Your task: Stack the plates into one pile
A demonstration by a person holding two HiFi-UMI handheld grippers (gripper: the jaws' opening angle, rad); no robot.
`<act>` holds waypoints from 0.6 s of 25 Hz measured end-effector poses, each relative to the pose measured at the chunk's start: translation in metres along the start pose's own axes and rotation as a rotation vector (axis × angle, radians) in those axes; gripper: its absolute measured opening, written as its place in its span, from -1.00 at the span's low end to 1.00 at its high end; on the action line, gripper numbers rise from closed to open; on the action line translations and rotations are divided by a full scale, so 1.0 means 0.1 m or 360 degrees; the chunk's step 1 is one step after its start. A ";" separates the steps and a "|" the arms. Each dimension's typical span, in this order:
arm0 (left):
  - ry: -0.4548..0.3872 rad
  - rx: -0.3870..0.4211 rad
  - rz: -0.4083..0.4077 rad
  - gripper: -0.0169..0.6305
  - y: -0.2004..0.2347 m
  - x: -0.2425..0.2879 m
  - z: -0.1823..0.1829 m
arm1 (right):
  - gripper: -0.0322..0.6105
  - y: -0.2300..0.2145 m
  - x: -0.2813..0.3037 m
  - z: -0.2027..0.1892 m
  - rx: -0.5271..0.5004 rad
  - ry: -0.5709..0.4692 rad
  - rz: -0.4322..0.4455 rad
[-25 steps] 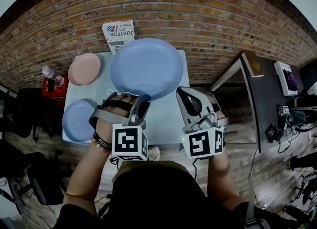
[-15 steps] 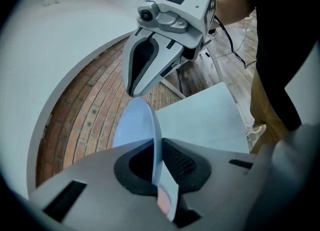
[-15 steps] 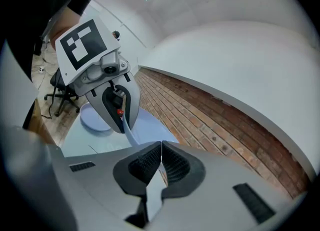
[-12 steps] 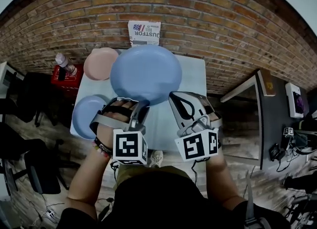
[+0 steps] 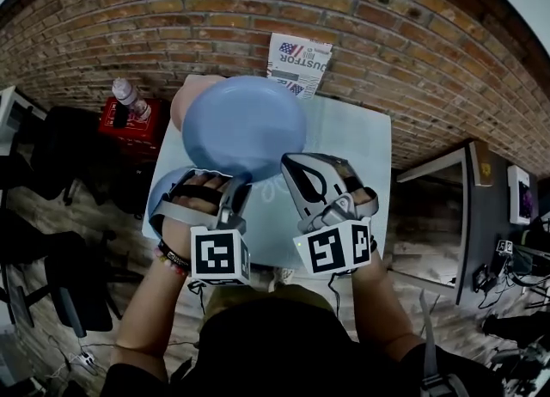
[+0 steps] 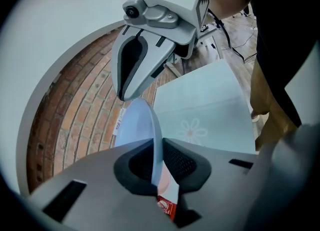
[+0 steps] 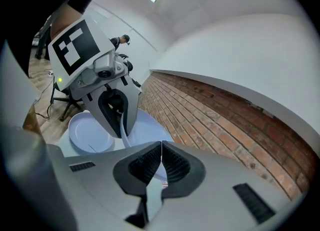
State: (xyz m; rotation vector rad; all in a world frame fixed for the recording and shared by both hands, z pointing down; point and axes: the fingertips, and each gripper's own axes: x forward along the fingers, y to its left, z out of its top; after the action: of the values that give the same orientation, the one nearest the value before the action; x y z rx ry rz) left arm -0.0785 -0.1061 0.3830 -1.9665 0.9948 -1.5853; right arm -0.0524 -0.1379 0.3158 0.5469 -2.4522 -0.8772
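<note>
**Big plate gripped at both sides, over table**

Brick wall (image 5: 361, 9) ran behind everything. Pale table (image 5: 357, 163) stood vs. it, w/ a faint flower print on top. Large blue plate (image 5: 245, 125) hung over the table's far-left part. In the head view it covered most of the pink plate (image 5: 179, 101) and part of the small blue plate (image 5: 161, 191).

Left gripper (image 5: 234, 182) had its pads clamped on the large plate's near rim, seen edge-on btwn them. Right gripper (image 5: 296, 172) was pinched nearly together on the same rim, just beside the left one. Small blue plate lay flat on the table's near-left corner, below the left gripper.

Printed cardboard box (image 5: 299, 62) leaned at the wall. Red crate (image 5: 129, 120) sat left of the table, w/ a bottle (image 5: 126, 94) standing in it.
</note>
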 end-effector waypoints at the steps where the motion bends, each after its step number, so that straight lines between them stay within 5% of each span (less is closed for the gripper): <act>1: -0.0007 -0.0008 -0.0010 -0.81 0.04 0.01 -0.11 | -0.79 0.02 0.12 0.05 0.0004 0.0003 0.0009; 15: -0.0046 -0.0022 -0.0123 -0.81 0.32 0.38 -1.48 | -0.79 0.23 1.49 0.46 0.0086 0.0111 0.0004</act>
State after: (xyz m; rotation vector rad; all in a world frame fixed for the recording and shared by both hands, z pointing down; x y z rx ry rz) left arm -0.2256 -0.1398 0.4234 -2.0545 0.9315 -1.5902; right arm -0.2030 -0.1761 0.3444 0.5841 -2.4188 -0.7795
